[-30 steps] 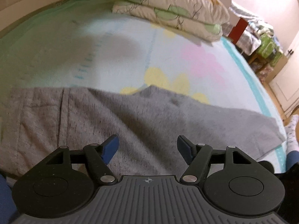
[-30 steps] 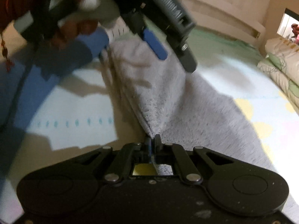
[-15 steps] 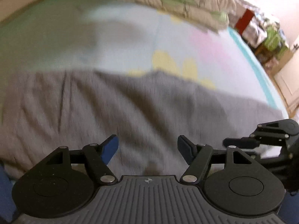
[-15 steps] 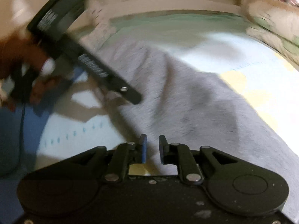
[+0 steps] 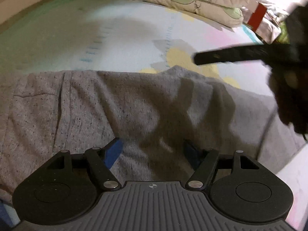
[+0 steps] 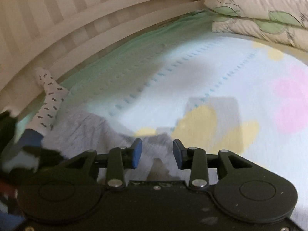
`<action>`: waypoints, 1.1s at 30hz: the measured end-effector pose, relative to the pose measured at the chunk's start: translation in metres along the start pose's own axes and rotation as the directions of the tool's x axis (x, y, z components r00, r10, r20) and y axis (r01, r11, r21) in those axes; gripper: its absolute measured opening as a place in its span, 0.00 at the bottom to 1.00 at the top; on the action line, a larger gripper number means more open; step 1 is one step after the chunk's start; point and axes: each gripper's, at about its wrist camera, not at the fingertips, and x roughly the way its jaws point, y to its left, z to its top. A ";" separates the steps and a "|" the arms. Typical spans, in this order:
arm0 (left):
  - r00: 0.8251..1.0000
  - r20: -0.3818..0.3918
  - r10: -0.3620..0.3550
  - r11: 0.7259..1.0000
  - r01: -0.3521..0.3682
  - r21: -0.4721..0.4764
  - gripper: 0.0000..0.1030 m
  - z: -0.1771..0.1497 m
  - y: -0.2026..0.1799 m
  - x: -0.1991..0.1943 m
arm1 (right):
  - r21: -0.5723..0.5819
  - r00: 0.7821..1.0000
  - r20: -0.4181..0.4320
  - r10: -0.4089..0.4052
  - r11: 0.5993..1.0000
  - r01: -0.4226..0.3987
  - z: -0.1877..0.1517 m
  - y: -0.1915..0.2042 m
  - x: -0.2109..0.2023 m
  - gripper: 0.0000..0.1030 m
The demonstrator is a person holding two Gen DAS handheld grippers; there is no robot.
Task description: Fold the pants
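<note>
Across the pale bed sheet (image 5: 123,38), printed with yellow and pink blotches and lines of small blue dashes, the speckled grey knit pants (image 5: 96,105) are spread flat, running from the left edge of the left wrist view to its right edge. A seam and a pocket edge are seen on the left part of the fabric, and a shadow is cast over its middle. In the right wrist view only a pale grey strip of the pants (image 6: 92,129) is seen, low in the frame, just beyond the fingers.

At the far end of the bed, two cream pillows with a green leaf print (image 5: 192,2) are stacked one on the other. A cream slatted bed frame (image 6: 96,15) is seen along the far side of the sheet in the right wrist view.

The left gripper (image 5: 154,150) is held over the pants with its blue-padded fingers (image 5: 113,150) spread wide and nothing between them. The right gripper (image 6: 157,154) is likewise parted, though less widely, and nothing is clamped; whether the pants are touched cannot be told. It also appears, blurred and dark, at the upper right of the left wrist view.

A white sock with small dark dashes (image 6: 48,96) lies at the left, beside the bed frame.
</note>
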 end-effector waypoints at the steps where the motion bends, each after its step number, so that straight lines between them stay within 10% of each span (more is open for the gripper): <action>1: 1.000 0.002 -0.002 1.000 0.002 -0.008 0.67 0.001 0.000 0.000 | -0.007 1.000 -0.013 0.005 1.000 -0.005 0.003 0.000 0.009 0.40; 10: 0.999 0.008 -0.032 0.999 0.033 -0.032 0.75 -0.001 0.006 -0.001 | -0.008 0.992 -0.117 0.056 0.998 -0.057 0.005 -0.014 0.055 0.43; 13: 1.000 0.012 -0.028 0.999 0.028 -0.028 0.76 -0.001 0.005 0.000 | -0.042 0.986 -0.145 0.083 0.995 -0.090 -0.005 -0.007 0.057 0.05; 23: 0.966 0.260 -0.005 0.994 0.033 -0.102 0.76 0.037 0.020 -0.053 | -0.333 0.996 0.008 0.089 0.939 -0.081 -0.053 0.051 -0.018 0.03; 33: 0.986 0.125 0.112 0.982 -0.090 -0.163 0.75 0.040 0.047 0.012 | -0.550 0.999 0.040 -0.037 0.833 0.053 -0.094 0.091 -0.015 0.03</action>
